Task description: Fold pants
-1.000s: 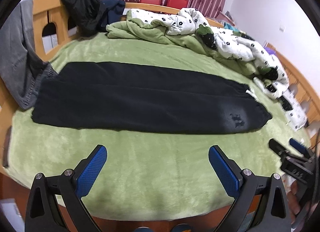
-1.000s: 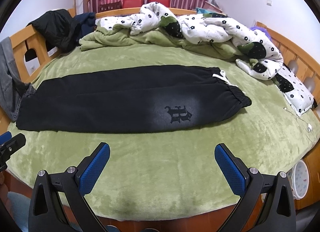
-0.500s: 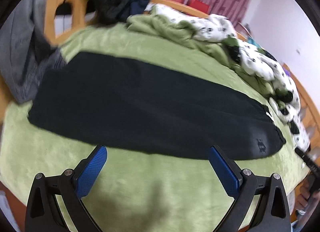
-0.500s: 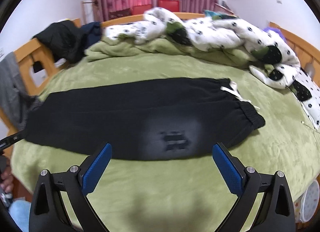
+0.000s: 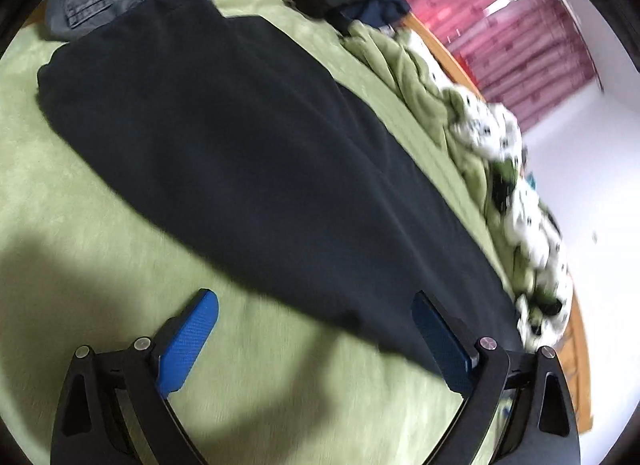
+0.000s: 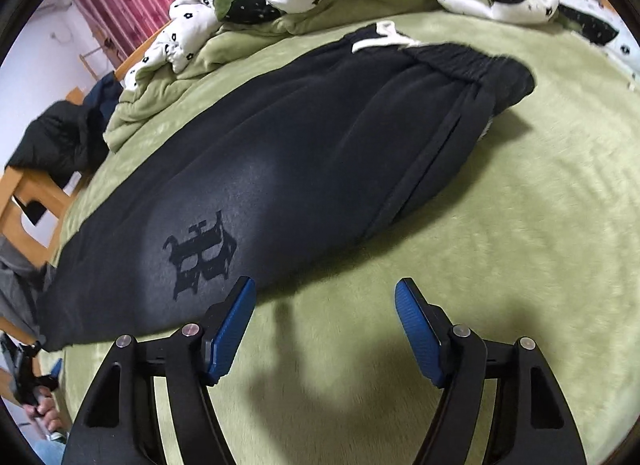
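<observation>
Left view blurred. Pants (image 6: 304,169) flat on bed (image 6: 520,245); near edge between left gripper (image 5: 316,329) jaws, beside right gripper (image 6: 324,317); both jaws closing, unclenched, nothing gripped.

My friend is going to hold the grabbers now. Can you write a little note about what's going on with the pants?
Left gripper: open, nothing between its fingers, low over the green blanket at the near edge of the black pants, toward the leg end. Its fingers have just been closing a little.
Right gripper: open, empty, near the printed emblem, toward the waistband. Its fingers have just been closing too.
Pants: lying flat and stretched out along the bed, one leg stacked on the other.
Done: pants laid out.
Left: grab the near edge at both spots, then probably fold.
</observation>
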`<state>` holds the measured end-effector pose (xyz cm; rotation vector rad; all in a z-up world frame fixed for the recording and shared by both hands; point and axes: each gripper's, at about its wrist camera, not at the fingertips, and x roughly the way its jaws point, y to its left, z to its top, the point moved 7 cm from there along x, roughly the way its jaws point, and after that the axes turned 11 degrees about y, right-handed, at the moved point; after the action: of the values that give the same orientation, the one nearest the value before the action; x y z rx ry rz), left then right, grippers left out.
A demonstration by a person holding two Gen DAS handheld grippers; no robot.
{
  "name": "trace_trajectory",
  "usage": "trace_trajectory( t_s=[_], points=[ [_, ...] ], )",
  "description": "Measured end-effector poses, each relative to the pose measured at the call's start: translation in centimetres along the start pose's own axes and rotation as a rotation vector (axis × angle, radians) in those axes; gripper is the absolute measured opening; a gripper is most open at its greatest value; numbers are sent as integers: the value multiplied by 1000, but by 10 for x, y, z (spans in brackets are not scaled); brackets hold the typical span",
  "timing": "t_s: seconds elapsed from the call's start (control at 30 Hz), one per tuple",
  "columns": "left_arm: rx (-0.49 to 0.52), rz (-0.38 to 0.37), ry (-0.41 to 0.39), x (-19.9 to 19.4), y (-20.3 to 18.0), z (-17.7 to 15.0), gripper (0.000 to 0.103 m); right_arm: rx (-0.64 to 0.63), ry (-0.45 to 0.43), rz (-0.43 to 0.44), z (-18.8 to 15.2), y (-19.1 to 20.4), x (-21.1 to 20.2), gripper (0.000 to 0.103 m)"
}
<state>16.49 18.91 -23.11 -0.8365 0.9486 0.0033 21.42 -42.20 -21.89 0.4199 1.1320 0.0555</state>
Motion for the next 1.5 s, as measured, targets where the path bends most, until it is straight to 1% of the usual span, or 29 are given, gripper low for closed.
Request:
trace_trajectory(
  t_s=[0.03, 0.1, 0.13, 0.17, 0.2, 0.23, 0.27, 0.3, 0.33, 0.37, 0.47, 0.57, 0.67, 0.7, 0.73, 0.83, 0.87, 0.9, 0.97, 1.0, 1.03, 1.07, 1.1, 1.13, 1.2, 1.27, 1.33, 1.4, 1.5],
  points=[
    [-15, 8, -20, 3, 1, 7, 93, 11, -4, 10, 4, -1, 5, 73],
    [-37, 23, -48, 8, 3, 18, 76, 52, -26, 23, 18, -4, 12, 74],
    [-66, 28, -58, 11, 7, 23, 70, 70, -40, 28, 24, -4, 13, 73],
    [-93, 31, -62, 12, 10, 27, 53, 80, -57, 26, 30, -4, 13, 66],
    [-109, 25, -65, 12, 12, 30, 28, 83, -66, 11, 36, -3, 13, 40],
    [-112, 25, -68, 10, 12, 33, 13, 86, -73, -11, 40, -2, 12, 25],
    [-108, 22, -70, 6, 11, 36, 10, 88, -80, -11, 43, 0, 8, 24],
    [-88, 6, -76, 0, 8, 40, 11, 92, -101, 7, 47, 3, 0, 22],
    [-59, 11, -86, -6, 3, 43, 11, 91, -123, 21, 50, 6, -7, 21],
    [-6, 28, -98, -13, -6, 49, 11, 73, -152, 36, 57, 13, -18, 20],
    [120, 58, -147, -29, -39, 71, 11, 22, -197, 50, 80, 33, -38, 20],
    [179, 66, -178, -31, -63, 100, 11, 1, -219, 91, 108, 49, -48, 19],
    [218, 122, -209, -17, -81, 137, 11, 0, -235, 116, 143, 63, -42, 19],
    [231, 142, -217, -8, -87, 151, 11, 0, -238, 115, 148, 64, -38, 19],
    [237, 154, -219, -3, -88, 159, 11, 1, -240, 109, 163, 68, -29, 19],
    [246, 189, -214, 32, -102, 196, 11, -4, -230, 61, 197, 77, -2, 19],
    [245, 198, -213, 41, -104, 200, 11, 0, -220, 48, 203, 78, 8, 19],
    [242, 218, -208, 55, -106, 208, 11, 10, -198, 30, 212, 79, 24, 21],
    [236, 270, -182, 81, -105, 214, 14, 40, -140, -3, 227, 79, 57, 35],
    [228, 297, -159, 95, -104, 216, 24, 56, -131, -17, 232, 76, 69, 48],
    [225, 316, -139, 108, -104, 217, 31, 68, -125, -35, 234, 73, 78, 52],
    [224, 326, -127, 113, -103, 213, 50, 76, -110, -51, 233, 70, 85, 52],
    [225, 332, -122, 114, -105, 211, 63, 76, -99, -52, 230, 69, 87, 52],
    [232, 325, -130, 111, -107, 207, 67, 78, -83, -45, 225, 68, 86, 52],
    [262, 288, -166, 93, -115, 195, 78, 70, -85, -24, 208, 66, 75, 52],
    [304, 278, -157, 77, -119, 179, 82, 43, -97, -28, 190, 65, 59, 58],
    [339, 271, -134, 59, -117, 153, 87, 2, -112, -51, 164, 60, 39, 70],
    [347, 257, -105, 47, -110, 131, 87, -25, -110, -75, 137, 51, 26, 70],
    [337, 240, -32, 35, -88, 89, 87, -34, -89, -106, 98, 30, 15, 71]
  ],
)
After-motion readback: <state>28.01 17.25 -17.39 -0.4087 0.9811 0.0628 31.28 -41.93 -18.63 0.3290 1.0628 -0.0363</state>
